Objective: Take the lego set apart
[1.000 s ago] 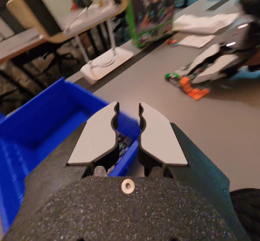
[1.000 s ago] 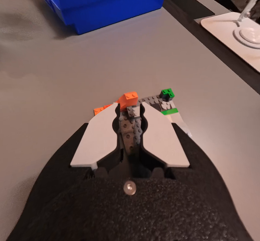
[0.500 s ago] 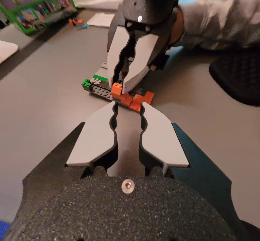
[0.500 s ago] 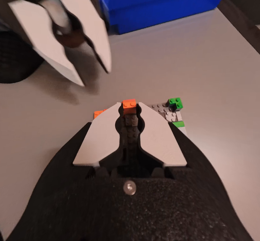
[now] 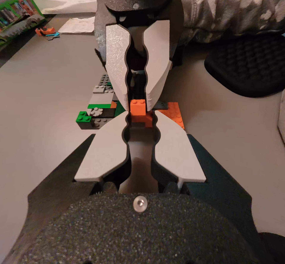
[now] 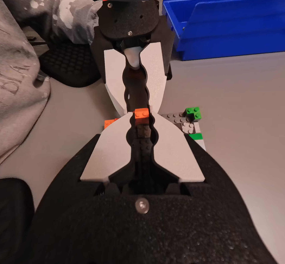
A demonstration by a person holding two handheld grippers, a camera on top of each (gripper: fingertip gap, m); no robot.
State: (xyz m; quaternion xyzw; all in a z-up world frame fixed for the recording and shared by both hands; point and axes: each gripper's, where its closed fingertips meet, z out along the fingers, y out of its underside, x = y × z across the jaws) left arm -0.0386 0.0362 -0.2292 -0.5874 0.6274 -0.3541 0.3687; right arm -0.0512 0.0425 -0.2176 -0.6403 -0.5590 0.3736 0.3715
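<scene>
you're at the pull-off step: your right gripper pinches the lego build on the table, your left gripper gapes narrowly around its orange brick, so close and pry.

1. Both views are dim and warm-toned, and the grey table shows no hard glare.
2. Soft shadows pool under the lego set and the facing gripper, toward 12 o'clock.
3. Wide-angle distortion bends the edges; the blue bin at 1 o'clock looks curved.
4. The box at 10 o'clock and the sleeve at 9 o'clock are soft; the centre is sharp.
</scene>
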